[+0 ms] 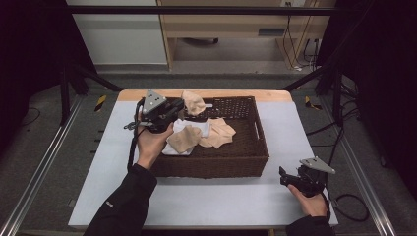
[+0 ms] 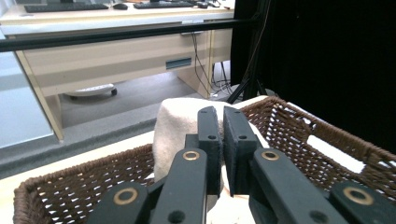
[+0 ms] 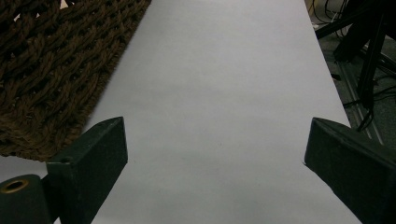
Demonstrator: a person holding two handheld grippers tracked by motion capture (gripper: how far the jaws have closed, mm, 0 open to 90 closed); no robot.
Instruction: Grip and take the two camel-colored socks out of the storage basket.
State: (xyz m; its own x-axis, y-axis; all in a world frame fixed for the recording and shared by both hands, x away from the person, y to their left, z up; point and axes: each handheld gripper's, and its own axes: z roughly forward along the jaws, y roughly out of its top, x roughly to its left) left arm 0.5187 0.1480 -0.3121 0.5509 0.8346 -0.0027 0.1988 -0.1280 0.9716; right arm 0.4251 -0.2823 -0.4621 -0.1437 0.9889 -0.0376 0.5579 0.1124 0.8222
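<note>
Holding one beige cloth [image 1: 193, 102] pinched in the left gripper [image 2: 221, 154] above the wicker basket [image 1: 255, 142], several cloths [image 1: 216, 132] remaining inside, right gripper [image 3: 215, 154] spread idle on the table [image 1: 295, 132].

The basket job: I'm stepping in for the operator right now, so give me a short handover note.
Left gripper: shut on a beige cloth, held up over the basket's far left corner.
Right gripper: open, holding nothing, resting over the white table right of the basket.
Inside the basket: more beige cloths and a white cloth.
Done: one cloth gripped and raised.
Left: probably moving it out, then the others.
</note>
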